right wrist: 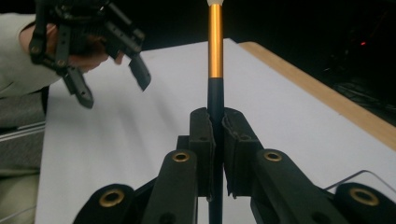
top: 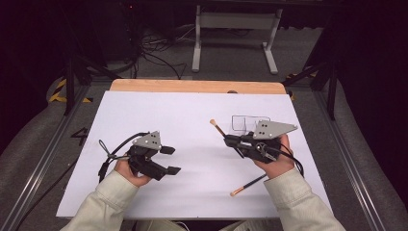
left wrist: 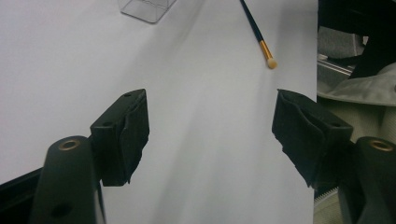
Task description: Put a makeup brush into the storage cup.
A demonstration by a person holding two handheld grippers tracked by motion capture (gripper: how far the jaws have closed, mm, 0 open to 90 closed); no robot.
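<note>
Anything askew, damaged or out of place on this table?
Nothing stands out. The right gripper is shut on one black, gold-banded makeup brush, a second similar brush lies flat on the white table, and the clear plastic box sits upright.

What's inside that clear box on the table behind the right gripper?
The clear box looks empty: the white sheet shows through its walls. The right gripper, shut on a brush, and its grey plate cover the box's near edge, so that part stays unseen.
</note>
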